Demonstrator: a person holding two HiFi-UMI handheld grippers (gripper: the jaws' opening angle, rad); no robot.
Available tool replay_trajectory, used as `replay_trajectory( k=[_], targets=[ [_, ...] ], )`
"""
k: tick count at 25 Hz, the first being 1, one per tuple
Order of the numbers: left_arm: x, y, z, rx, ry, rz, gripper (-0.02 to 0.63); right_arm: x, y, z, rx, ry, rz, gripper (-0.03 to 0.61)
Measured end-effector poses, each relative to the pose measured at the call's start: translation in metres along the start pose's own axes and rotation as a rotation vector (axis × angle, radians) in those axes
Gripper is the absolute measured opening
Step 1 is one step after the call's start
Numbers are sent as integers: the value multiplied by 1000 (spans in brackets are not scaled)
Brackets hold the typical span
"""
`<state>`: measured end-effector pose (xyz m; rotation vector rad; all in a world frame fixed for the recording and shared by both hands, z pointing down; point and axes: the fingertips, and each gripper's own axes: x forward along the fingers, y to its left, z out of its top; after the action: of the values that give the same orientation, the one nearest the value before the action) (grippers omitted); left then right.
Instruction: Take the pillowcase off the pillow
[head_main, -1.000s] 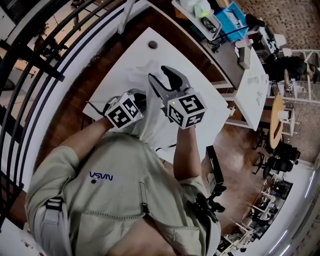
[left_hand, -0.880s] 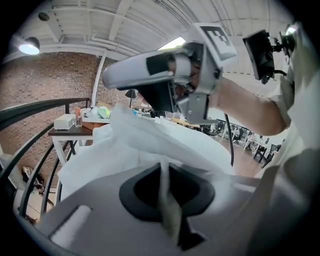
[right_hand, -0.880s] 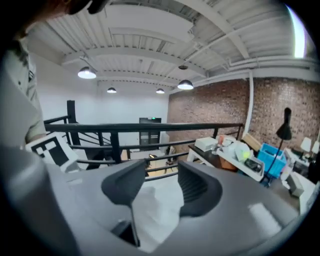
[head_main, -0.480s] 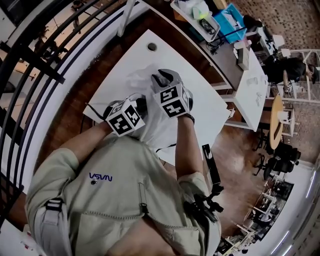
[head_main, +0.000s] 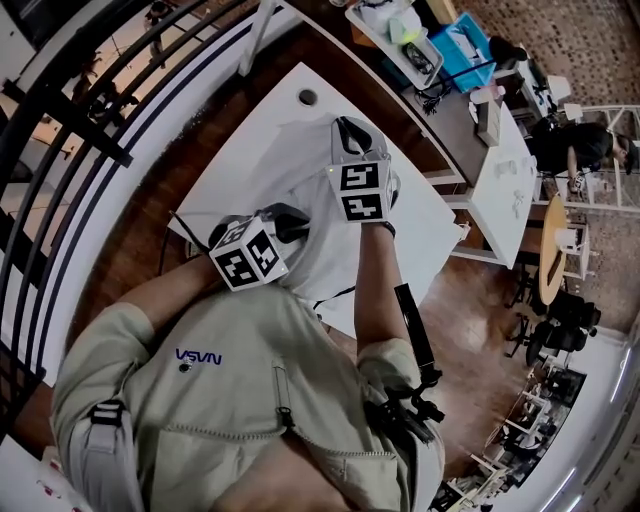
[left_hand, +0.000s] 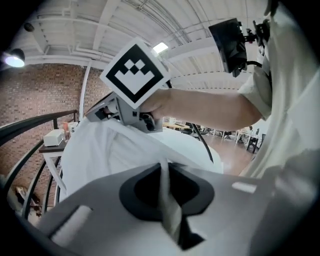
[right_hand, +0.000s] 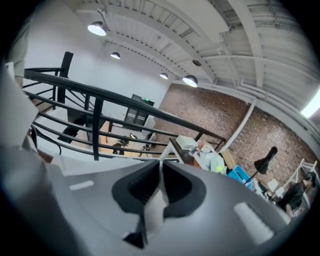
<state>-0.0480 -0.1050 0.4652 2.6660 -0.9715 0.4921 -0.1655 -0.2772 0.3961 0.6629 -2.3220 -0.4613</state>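
White worktop (head_main: 240, 140) beside a black railing (right_hand: 125, 105) carries the pillowcase (head_main: 300, 165). It is a pale bulk, and the pillow inside cannot be told apart from it. Its long axis runs from the person's edge out toward the far corner.

The left gripper (head_main: 288, 214) is at the near end, its jaws clenched on a thin fold of white cloth. The rest of the bulk lies ahead of these jaws and slightly to their left.

The right gripper (head_main: 345, 128) is further out along the same axis. Its jaws have just been closing and now pinch a strip of the same white cloth, with the bulk behind and below them.

Both grips sit on one line down the length, so the next pull probably has to run along that line, the far jaws drawing away from the near ones. I cannot tell whether either grip takes in the pillow as well as the case.
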Motion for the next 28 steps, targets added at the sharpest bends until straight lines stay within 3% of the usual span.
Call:
replay_trajectory(
  k=[5,15,19,22,25,28],
  targets=[
    [-7,0,-1,-20,-20,9,29,10,-19,-12,57,35,-22,21],
    [-16,2,-6,-77,-56,11,28,13,-59,-80,205,169,-146,17],
    [-13,4,-6,-64,-49,8,29,11,-39,-70,194,104,-16,26],
    [-12,6,-5,-59,-45,10,29,-10,-23,-37,167,-12,112,125],
    [-12,8,-5,-57,-40,5,29,-41,6,-6,39,-92,239,152],
    [-11,9,-6,-53,-39,-3,30,-56,40,-6,-127,-56,349,170]
  ],
)
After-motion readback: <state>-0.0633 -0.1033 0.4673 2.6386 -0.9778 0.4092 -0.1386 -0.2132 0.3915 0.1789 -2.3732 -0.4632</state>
